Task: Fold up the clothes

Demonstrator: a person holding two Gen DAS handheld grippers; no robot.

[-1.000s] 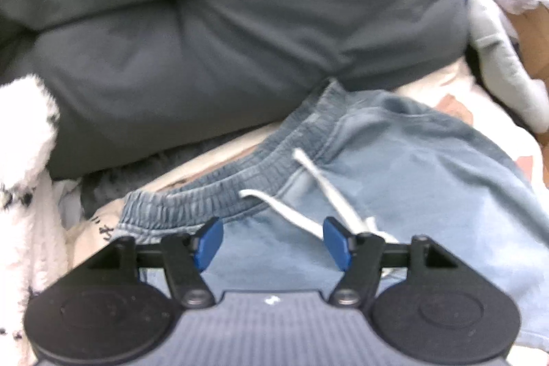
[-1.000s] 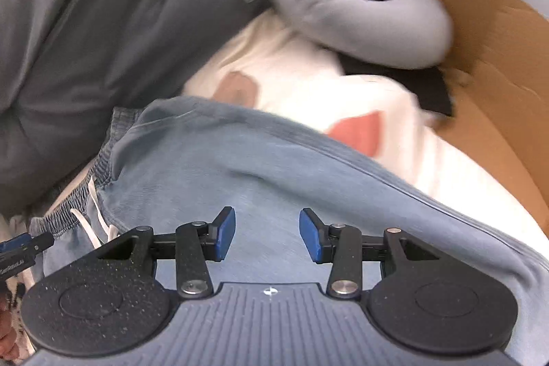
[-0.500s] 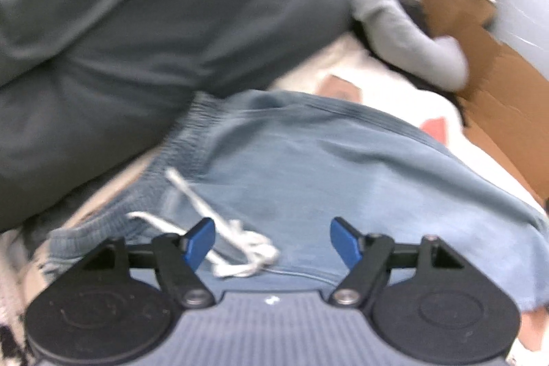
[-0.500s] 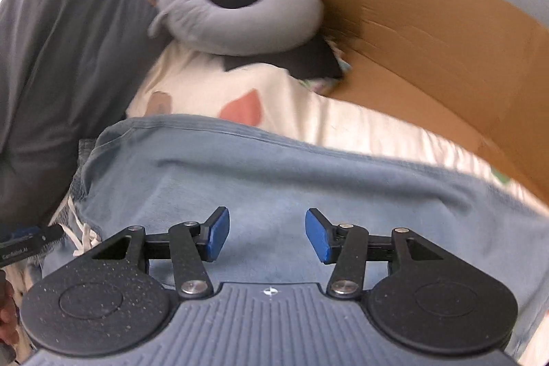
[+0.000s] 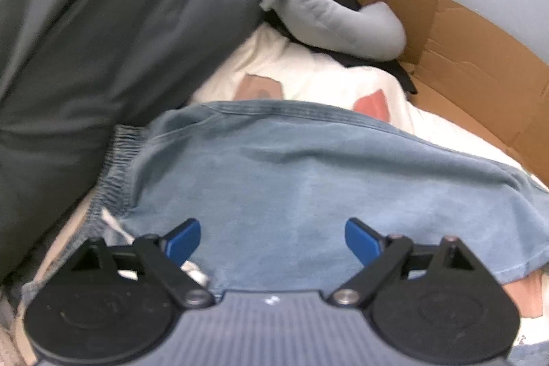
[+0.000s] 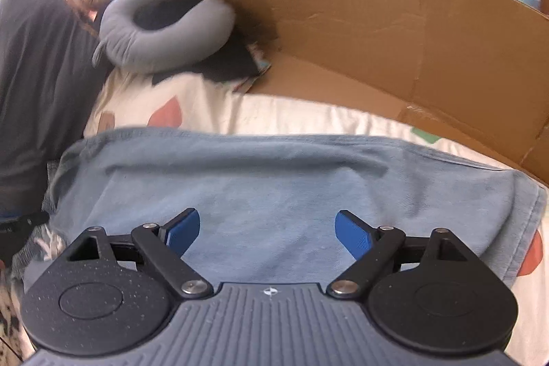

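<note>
A pair of faded blue cotton shorts (image 5: 308, 180) with a gathered elastic waistband (image 5: 116, 167) and a white drawstring (image 5: 113, 225) is seen spread flat on a cream bedsheet printed with reddish patches (image 6: 274, 112). The waistband lies at the left, against a large dark grey pillow (image 5: 103, 40); the hem reaches to the right. At the far side a light grey U-shaped neck cushion (image 6: 161, 30) and a flattened brown cardboard sheet (image 6: 394, 33) are found, well apart from the garment.

The left gripper (image 5: 272, 237) is held over the near part of the shorts beside the waistband, and the right gripper (image 6: 267, 228) over the near middle of the cloth. Both sets of jaws have just been opening and now stand released and wide; cloth is seen beyond the blue pads (image 6: 353, 234), but nothing is pinched between them.

The step in hand is judged to be the repositioning between folds: the cloth has been let go and a fresh hold is being sought. For the next move, the near edge, or the waistband end and the hem end, would need to be nipped through all layers by both grippers together, lifted evenly, and carried across so that edges meet. The loose drawstring is best tucked in, lest it trail outside the fold.
</note>
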